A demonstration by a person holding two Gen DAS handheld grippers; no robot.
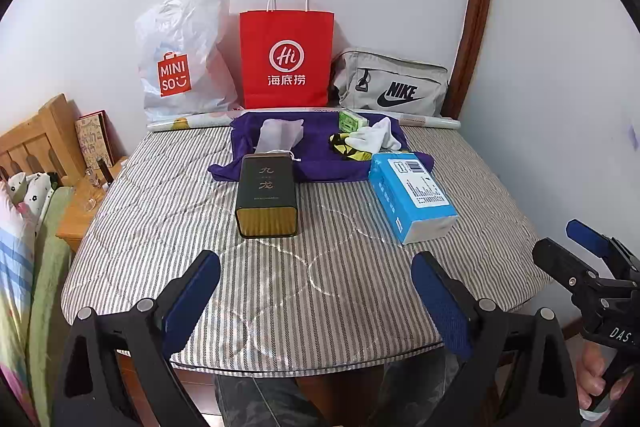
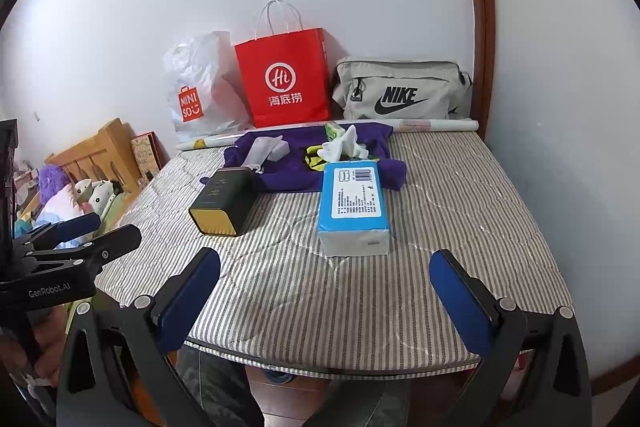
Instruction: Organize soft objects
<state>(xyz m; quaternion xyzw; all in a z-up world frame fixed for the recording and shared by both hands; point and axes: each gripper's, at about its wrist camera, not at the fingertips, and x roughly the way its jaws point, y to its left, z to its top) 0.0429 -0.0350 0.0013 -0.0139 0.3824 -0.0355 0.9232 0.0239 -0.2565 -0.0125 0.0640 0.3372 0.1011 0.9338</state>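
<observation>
A purple cloth lies spread at the far side of the striped mattress. On it lie a white drawstring pouch, white socks, a yellow-black fabric piece and a green packet. A blue tissue pack and a dark box with a gold end lie in front. My left gripper and right gripper are open and empty above the near edge.
Against the wall stand a white Miniso bag, a red paper bag and a grey Nike bag. A rolled sheet lies behind the cloth. A wooden headboard and nightstand stand left.
</observation>
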